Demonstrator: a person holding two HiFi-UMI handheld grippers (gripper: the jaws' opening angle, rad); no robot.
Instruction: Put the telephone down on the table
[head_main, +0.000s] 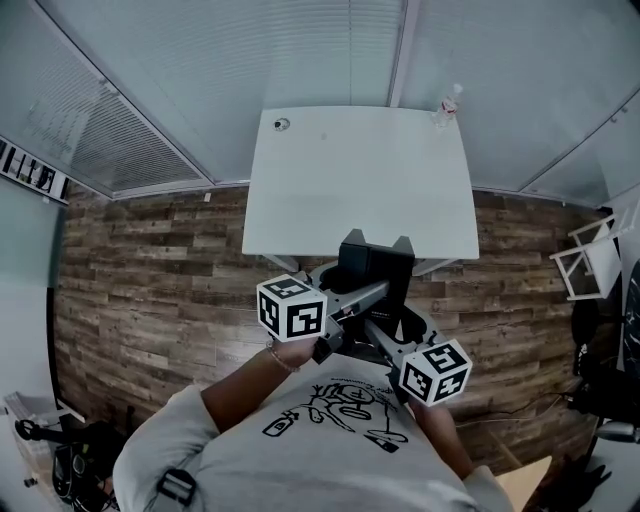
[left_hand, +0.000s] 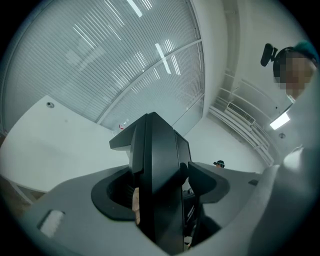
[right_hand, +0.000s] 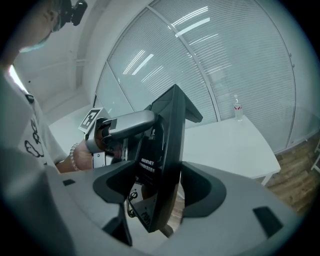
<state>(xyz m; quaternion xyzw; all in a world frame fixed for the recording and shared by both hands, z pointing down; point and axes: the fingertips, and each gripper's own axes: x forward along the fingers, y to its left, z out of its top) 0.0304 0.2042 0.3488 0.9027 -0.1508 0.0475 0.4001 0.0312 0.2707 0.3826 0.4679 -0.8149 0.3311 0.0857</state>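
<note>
A black telephone hangs in the air just short of the near edge of the white table, held from both sides. My left gripper reaches in from the left and is shut on it. My right gripper comes from lower right and is shut on it too. In the left gripper view the telephone stands edge-on between the jaws, with the table beyond. In the right gripper view the telephone fills the gap between the jaws, and the left gripper clamps its far side.
A small clear bottle stands at the table's far right corner and a small round thing at its far left. Glass walls with blinds run behind the table. A white folding frame stands on the wood floor at the right.
</note>
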